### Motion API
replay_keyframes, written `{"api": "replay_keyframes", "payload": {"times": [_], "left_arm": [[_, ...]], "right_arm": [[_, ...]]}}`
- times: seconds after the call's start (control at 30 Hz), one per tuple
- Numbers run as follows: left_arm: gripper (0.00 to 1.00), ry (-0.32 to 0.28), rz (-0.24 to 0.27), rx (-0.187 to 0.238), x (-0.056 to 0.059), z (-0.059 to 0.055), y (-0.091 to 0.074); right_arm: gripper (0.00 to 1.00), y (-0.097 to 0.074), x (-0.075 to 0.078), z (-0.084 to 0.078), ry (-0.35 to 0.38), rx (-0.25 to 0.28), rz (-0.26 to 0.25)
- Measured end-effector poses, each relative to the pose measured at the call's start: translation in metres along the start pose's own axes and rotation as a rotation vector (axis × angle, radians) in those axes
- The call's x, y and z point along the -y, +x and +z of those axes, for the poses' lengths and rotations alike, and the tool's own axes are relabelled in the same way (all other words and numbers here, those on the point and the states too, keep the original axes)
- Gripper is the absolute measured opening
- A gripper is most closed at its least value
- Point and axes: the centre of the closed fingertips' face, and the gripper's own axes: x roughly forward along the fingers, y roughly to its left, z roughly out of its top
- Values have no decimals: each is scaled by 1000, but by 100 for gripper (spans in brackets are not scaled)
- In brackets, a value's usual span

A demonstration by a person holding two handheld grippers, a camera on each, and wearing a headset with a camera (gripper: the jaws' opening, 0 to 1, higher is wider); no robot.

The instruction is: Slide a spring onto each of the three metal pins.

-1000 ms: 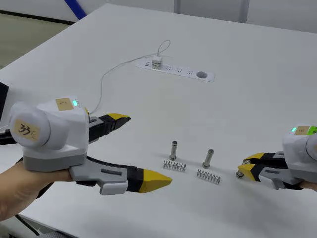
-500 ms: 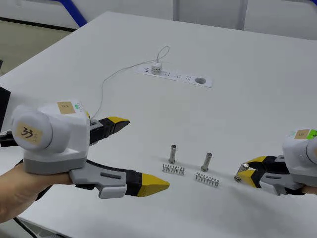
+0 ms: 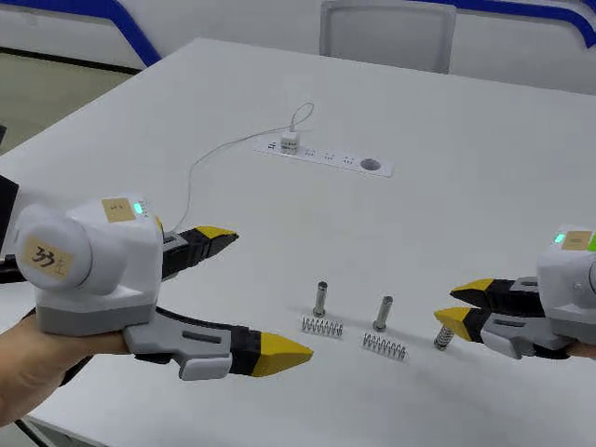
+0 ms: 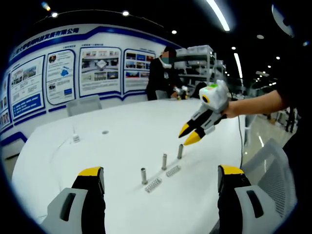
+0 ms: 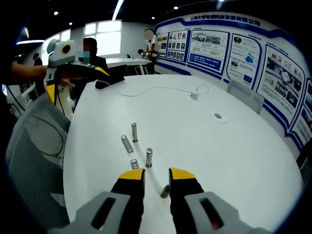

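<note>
— Where is the left gripper [image 3: 250,291], the white-and-grey one with black, yellow-tipped fingers [image 3: 279,347]?
— Over the near left edge of the white table [image 3: 447,168]. It lies roughly level, and the left hand [image 3: 42,358] holds it from beneath. Its fingers are spread wide and point toward the table's middle.
— And the matching right gripper [image 3: 464,303]?
— Low over the table's near right part, pointing left across it. Its fingers stand a narrow gap apart, one above the other in the head view.
— The arm behind it?
— In the left gripper view the right hand [image 4: 233,108] grips the gripper's white body, and the forearm reaches in from beyond the table's edge.
</note>
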Motion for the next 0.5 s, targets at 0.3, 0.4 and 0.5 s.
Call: {"api": "replay_keyframes", "payload": {"times": [0.3,0.4,0.5], "left_arm": [[99,-1,7,-20,-6,-8,-5],[99,-8,13,-20,-8,-10,-5],[98,-12,11,-32,-9,-15,-5]], "right_arm": [[20,19,-23,-5,-49,-44,67],[20,26,-29,-9,-46,-58,85],[20,35,-34,-16,-41,-79,102]]}}
